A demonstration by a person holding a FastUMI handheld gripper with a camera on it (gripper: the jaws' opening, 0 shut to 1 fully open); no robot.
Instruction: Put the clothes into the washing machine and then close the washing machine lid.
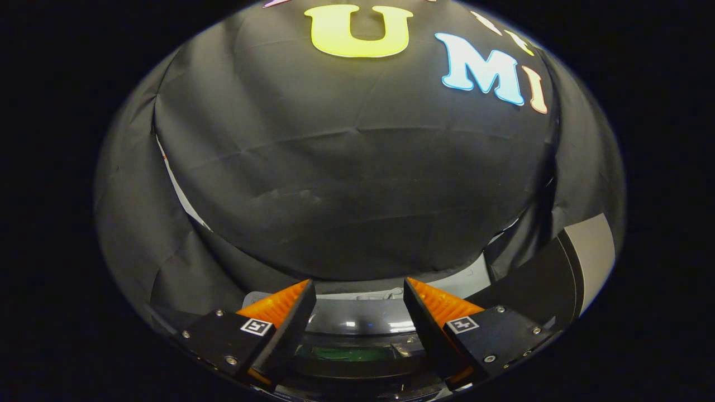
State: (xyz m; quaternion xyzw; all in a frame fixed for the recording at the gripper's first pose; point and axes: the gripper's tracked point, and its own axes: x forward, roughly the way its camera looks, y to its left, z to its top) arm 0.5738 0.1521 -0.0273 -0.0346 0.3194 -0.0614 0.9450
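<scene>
Black cloth drapes the booth wall (357, 167) across the whole upper and middle part of the frame, creased and hanging in folds, with a thin pale seam showing at the left where two sheets meet.

In the gripper view, we look forward along the two-finger gripper (360, 293), whose fingers rise from the lower left and lower right of the frame. They stand wide apart with nothing between them, so we hold no garment. Through the gap, low in the frame, we see the rounded grey-and-white top of the washing machine (357, 321), with a glossy dark rim catching two small light spots. Under that rim, at the very bottom centre, a patch of green fabric (346, 353) shows inside the opening; we take it for clothing lying in the drum, though it is too small to be sure.

At the lower right, beside the right finger, a dark curved panel with a pale grey edge (581, 262) stands up; we judge it to be the machine's raised lid. If so, loading may be done and closing the lid remains. The open fingers, held high and level above the machine, suit a reach toward that lid.
</scene>
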